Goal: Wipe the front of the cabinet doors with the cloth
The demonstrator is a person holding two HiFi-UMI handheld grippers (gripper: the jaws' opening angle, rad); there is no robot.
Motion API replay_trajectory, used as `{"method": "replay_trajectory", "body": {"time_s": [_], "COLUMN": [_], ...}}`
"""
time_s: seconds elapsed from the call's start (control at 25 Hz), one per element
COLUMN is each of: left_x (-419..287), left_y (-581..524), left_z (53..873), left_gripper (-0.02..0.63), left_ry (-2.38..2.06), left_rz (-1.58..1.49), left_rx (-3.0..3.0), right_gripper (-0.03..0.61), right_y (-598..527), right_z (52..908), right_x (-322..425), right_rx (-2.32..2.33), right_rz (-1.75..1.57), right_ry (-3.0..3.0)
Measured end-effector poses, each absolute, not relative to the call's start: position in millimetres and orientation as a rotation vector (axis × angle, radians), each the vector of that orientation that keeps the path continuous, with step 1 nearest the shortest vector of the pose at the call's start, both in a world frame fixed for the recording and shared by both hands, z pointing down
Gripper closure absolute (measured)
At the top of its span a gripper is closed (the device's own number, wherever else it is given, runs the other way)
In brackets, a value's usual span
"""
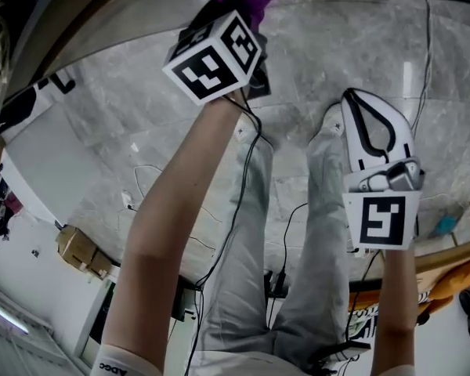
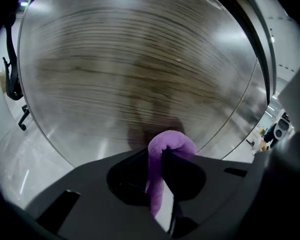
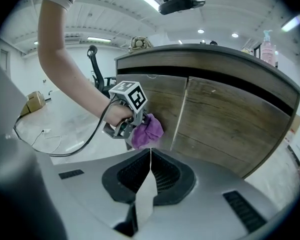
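Observation:
A purple cloth (image 2: 165, 156) is folded over between the jaws of my left gripper (image 2: 162, 151), which is shut on it. The cloth sits against or very near the brown wooden cabinet door (image 2: 140, 69) that fills this view. From the right gripper view, the left gripper (image 3: 126, 110) holds the cloth (image 3: 146, 131) at the lower part of the left door (image 3: 160, 96), just left of the seam to the right door (image 3: 230, 119). My right gripper (image 3: 150, 151) hangs back from the cabinet, shut and empty. In the head view it (image 1: 362, 100) is low at the right.
The person's legs (image 1: 251, 272) stand on a pale marble floor with loose cables (image 1: 141, 182). A cardboard box (image 1: 82, 249) lies to the left. An office chair (image 3: 96, 69) stands beyond the cabinet's left end. A pink bottle (image 3: 266, 46) stands on the countertop.

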State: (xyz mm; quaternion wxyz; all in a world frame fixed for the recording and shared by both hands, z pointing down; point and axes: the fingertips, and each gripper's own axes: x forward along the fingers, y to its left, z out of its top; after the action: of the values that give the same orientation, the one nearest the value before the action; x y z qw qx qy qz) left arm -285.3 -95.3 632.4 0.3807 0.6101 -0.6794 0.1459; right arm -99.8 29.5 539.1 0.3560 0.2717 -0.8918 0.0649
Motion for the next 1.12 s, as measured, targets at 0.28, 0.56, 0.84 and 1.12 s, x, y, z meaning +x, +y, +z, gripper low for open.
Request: {"method": "replay_trajectory", "body": {"time_s": [0.28,0.56,0.84,1.12], "left_x": [-377.7,-451.7,-517.6,-504.0], "left_y": [-62.0,-32.5,-9.4,8.2], "left_z": [636.9,639.1,631.5,628.2], "left_gripper": [0.562,0.562,0.563,0.563], "left_ry": [-1.746,-1.789,-1.940,-2.037], "left_rz": [0.419,0.495,0.481,0.481], "left_rx": [1.532,1.492,1.349,1.265], "right_gripper": [0.551,0.551,0.551,0.551], "right_y": [45.2,45.7,52.7,50.5], "right_z": [542.1,540.7,532.7,541.4], "right_x": [-180.1,-234.3,-249.5,-192.8], "right_rx": [0.684,0.671,0.572,0.547], "right_rz": [0.175,0.165,0.108,0.114], "right_ry": [-2.317,-2.363,-2.398,-2.367]}}
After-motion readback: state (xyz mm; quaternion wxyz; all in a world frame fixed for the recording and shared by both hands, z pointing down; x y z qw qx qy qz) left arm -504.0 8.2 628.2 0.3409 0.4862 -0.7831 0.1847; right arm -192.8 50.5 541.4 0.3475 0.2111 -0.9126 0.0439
